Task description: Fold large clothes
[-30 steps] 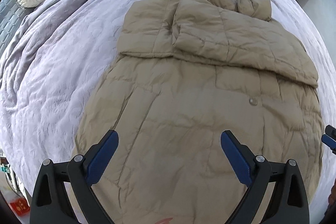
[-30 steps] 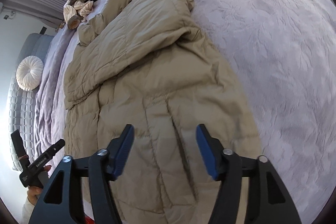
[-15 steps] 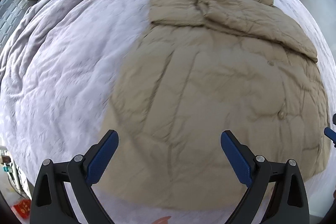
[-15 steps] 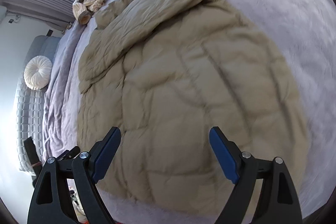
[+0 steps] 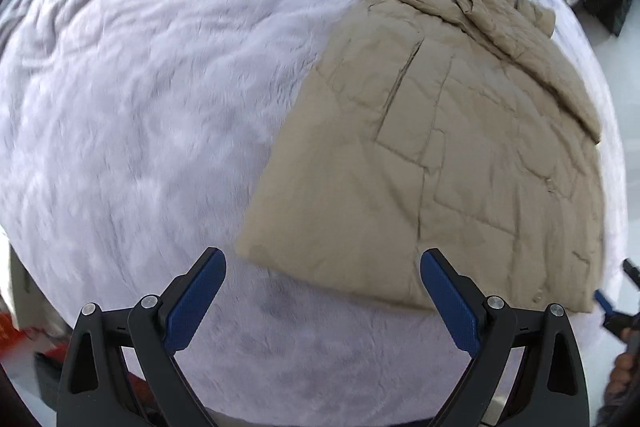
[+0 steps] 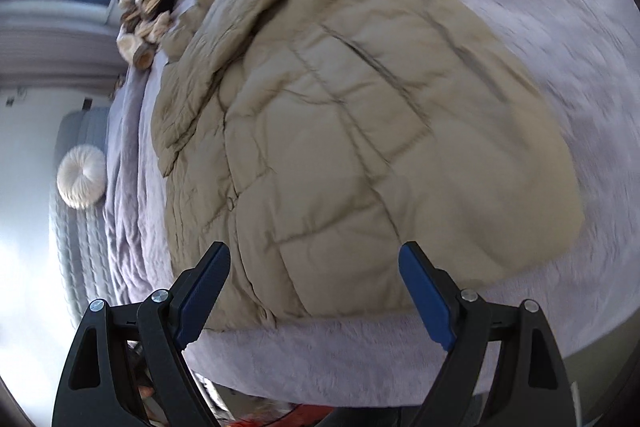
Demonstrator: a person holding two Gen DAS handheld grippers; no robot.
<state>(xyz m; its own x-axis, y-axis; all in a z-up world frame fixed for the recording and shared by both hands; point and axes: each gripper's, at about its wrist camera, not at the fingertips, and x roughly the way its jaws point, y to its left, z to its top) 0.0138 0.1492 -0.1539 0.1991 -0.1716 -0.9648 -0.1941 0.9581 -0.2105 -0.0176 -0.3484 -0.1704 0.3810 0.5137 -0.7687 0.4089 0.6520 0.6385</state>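
A: One tan quilted coat (image 5: 460, 155) lies flat on the lilac bedspread (image 5: 140, 107), sleeves folded across its upper part, hem toward the bed's near edge.

B: Around it?

A: A heap of cream knitwear (image 6: 140, 31) at the far end, one round white cushion (image 6: 80, 177) by the grey headboard. Nothing covers the coat.

B: Tools?

A: Two. Left gripper (image 5: 322, 301) spread apart, empty, above the hem corner; right gripper (image 6: 316, 297) likewise apart, holding nothing.
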